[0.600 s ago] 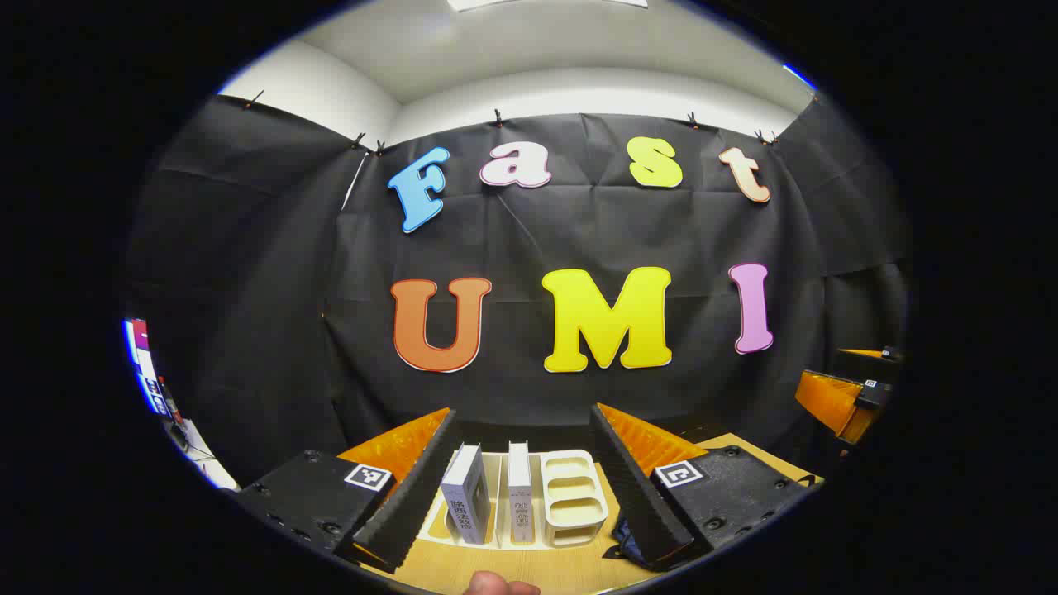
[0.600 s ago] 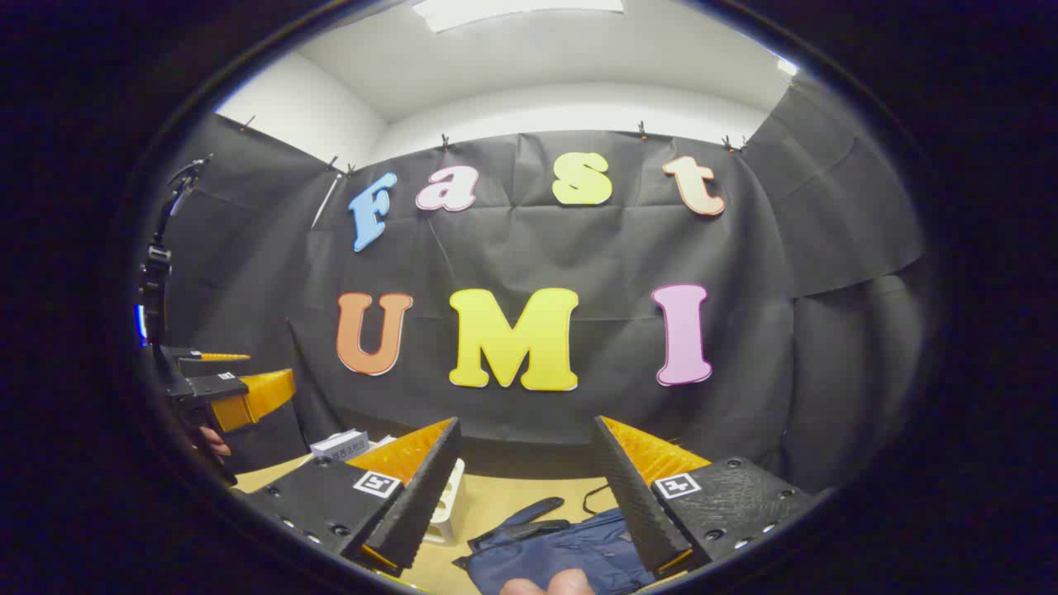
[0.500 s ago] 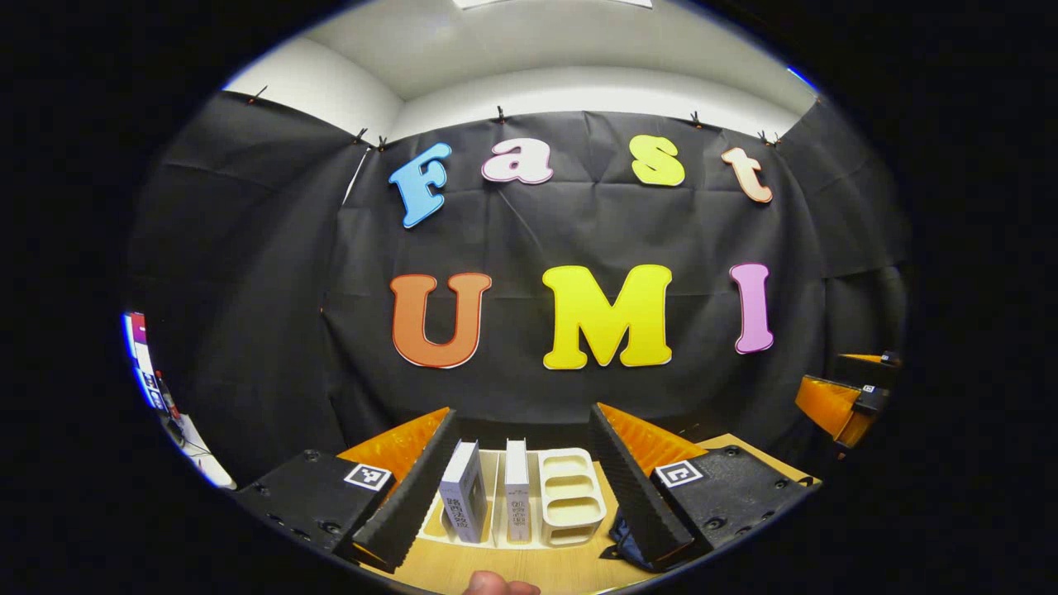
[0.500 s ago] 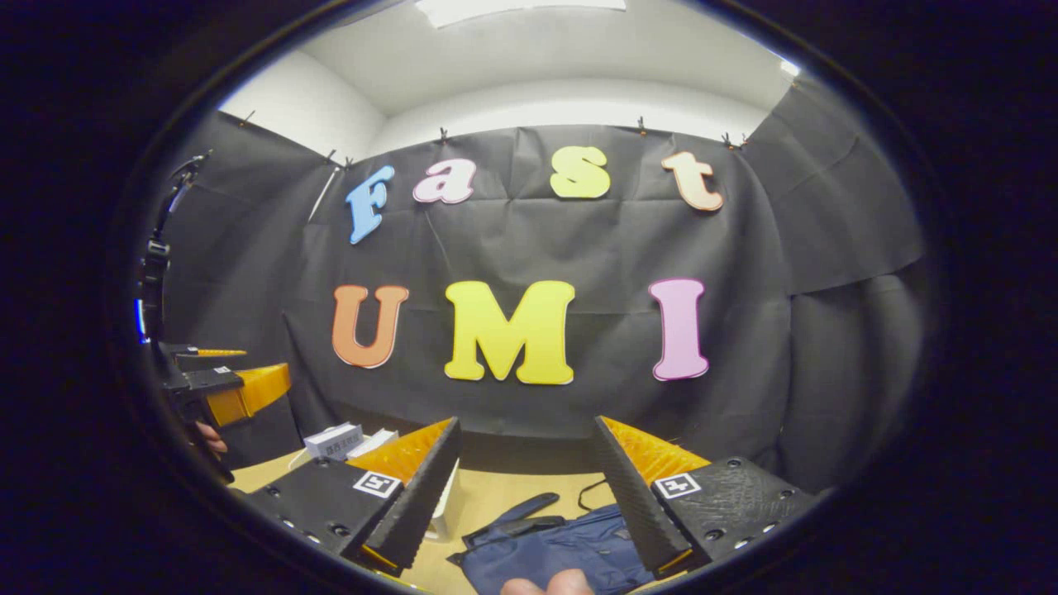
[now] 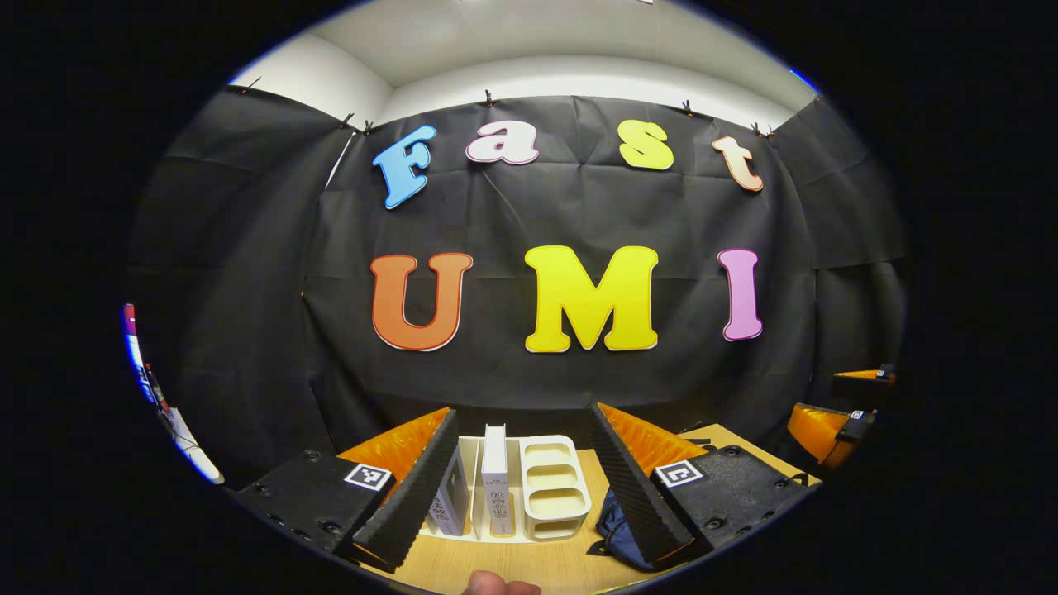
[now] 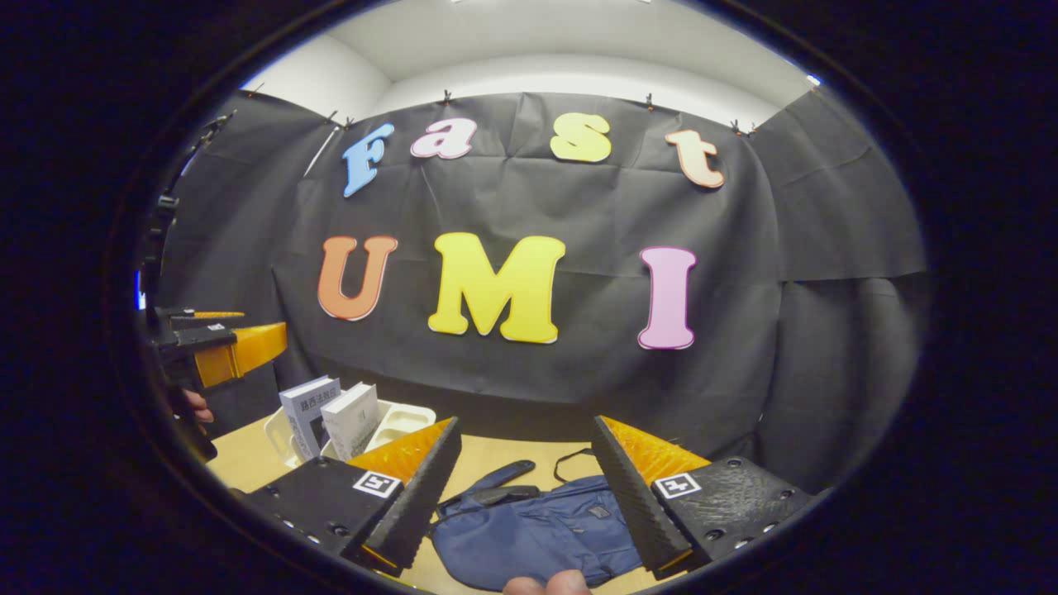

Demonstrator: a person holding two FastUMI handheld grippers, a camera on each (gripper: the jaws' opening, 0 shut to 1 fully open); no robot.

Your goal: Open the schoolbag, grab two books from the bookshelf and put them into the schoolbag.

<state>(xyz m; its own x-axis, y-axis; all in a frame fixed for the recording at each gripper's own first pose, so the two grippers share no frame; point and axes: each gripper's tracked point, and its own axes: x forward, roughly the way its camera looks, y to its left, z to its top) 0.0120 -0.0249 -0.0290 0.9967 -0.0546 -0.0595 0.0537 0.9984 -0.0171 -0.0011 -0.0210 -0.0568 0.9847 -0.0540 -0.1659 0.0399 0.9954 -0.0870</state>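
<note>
I hold my left hand-held gripper (image 5: 521,479) level above the desk (image 5: 512,566), its fingers spread wide and pinching nothing, aimed straight at the cream bookshelf (image 5: 550,487) standing near the black wall. Two white books stand upright in the rack's slots: the left book (image 5: 453,500) is partly hidden behind my left finger, and the right book (image 5: 494,479) sits just beside it, framed in the gap between the fingers. My right hand-held gripper (image 6: 525,496) is also spread, grasping nothing, and tilted slightly down over the blue schoolbag (image 6: 529,537), which lies flat on the desk below and between its fingers, its dark strap curling toward the wall. In the right gripper view, the bookshelf with both books stands to the left of the schoolbag, near but apart from it, and my left hand-held gripper hovers at the far left edge, held in my hand (image 6: 192,406).
</note>
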